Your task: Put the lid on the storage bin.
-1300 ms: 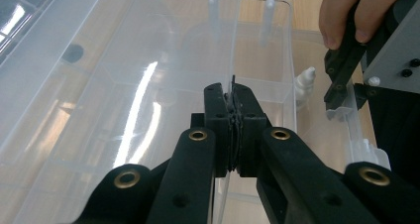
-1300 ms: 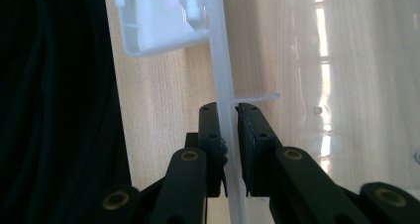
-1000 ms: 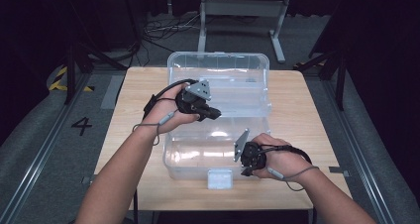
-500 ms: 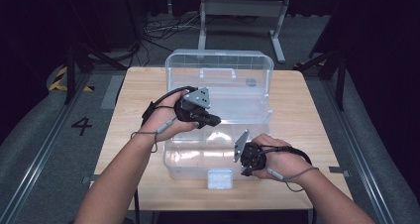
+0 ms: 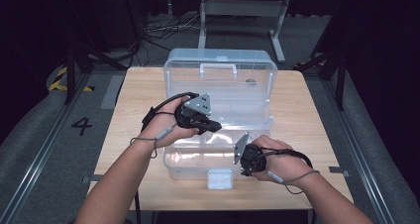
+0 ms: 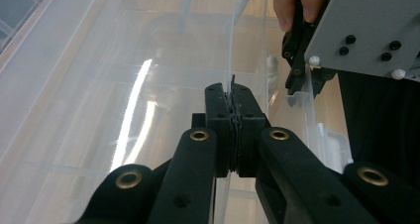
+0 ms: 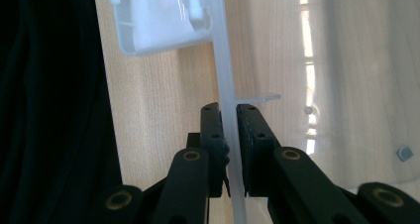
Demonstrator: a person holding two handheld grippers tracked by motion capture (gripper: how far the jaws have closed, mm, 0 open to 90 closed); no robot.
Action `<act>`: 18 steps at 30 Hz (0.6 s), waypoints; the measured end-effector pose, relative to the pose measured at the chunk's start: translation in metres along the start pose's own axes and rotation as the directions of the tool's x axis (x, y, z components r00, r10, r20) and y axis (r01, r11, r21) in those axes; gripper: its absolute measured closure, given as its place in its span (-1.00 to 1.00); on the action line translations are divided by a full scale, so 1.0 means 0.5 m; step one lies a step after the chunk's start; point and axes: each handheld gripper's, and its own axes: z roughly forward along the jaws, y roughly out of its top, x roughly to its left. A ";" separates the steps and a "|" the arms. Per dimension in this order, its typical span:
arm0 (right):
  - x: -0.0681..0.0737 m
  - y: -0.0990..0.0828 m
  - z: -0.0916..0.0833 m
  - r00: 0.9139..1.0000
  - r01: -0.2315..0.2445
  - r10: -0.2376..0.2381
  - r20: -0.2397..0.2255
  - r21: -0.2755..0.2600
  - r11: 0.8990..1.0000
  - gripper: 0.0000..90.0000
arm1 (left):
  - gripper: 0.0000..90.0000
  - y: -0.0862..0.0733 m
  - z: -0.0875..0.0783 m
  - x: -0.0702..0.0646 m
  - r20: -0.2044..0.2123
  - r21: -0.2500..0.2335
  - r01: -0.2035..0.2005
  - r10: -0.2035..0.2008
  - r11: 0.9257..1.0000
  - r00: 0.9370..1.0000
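Clear plastic box (image 5: 220, 120) sits open mid-desk (image 5: 129, 115), lid raised at far side. Left gripper (image 5: 210, 126) at box middle, fingers (image 6: 218, 120) pinching thin clear inner wall edge (image 6: 232, 60). White latch (image 5: 219, 178) hangs at box's near front wall. Right gripper (image 5: 246, 168) just right of latch, fingers (image 7: 212, 135) clamped on box's near rim (image 7: 225, 75). Person's forearms enter from bottom edge.
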 end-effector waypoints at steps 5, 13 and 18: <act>0.000 0.000 0.000 1.000 0.003 -0.003 0.005 -0.003 1.000 0.83 | 0.96 -0.003 0.003 -0.008 0.014 0.004 -0.005 0.005 1.000 1.000; 0.001 0.002 0.000 1.000 0.001 -0.001 0.008 0.003 1.000 0.84 | 0.97 -0.006 0.005 -0.015 0.026 0.010 -0.007 0.007 1.000 1.000; 0.000 0.002 0.000 1.000 0.000 0.000 0.007 0.003 1.000 0.84 | 0.97 -0.005 0.008 -0.018 0.030 0.014 -0.009 0.009 1.000 1.000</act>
